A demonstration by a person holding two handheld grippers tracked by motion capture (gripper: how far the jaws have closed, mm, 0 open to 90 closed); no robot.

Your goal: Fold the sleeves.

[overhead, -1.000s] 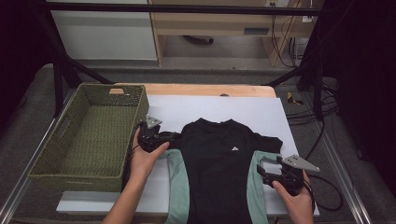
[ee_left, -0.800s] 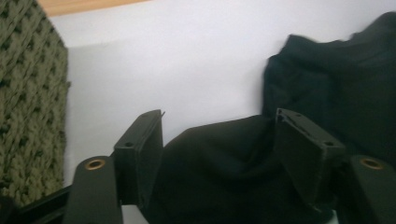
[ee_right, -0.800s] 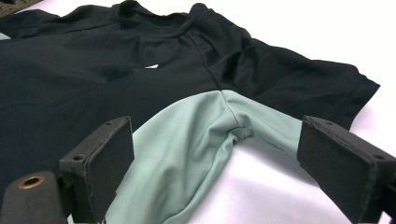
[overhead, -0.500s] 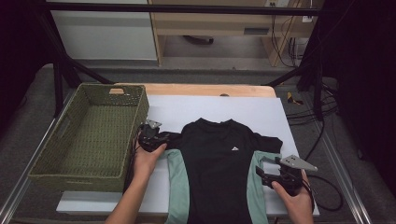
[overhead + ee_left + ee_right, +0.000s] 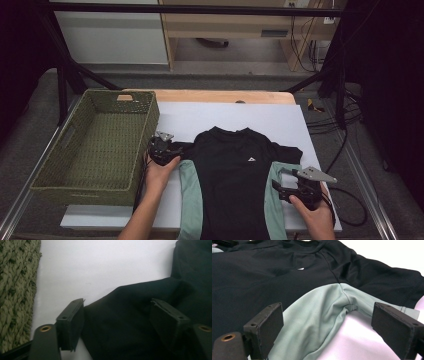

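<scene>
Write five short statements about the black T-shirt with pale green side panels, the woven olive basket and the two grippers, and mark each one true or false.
1. The black T-shirt with pale green side panels lies flat on the white sheet. True.
2. The woven olive basket holds a folded garment. False: nothing lies in it.
3. The left gripper has the shirt's black sleeve between its jaws. True; the jaws have just been closing and stand apart around the cloth.
4. The right gripper is clamped on the collar. False: its jaws stand open at the green panel under the other sleeve.
5. The basket stands to the right of the shirt in the high view. False: it stands to the left.
</scene>
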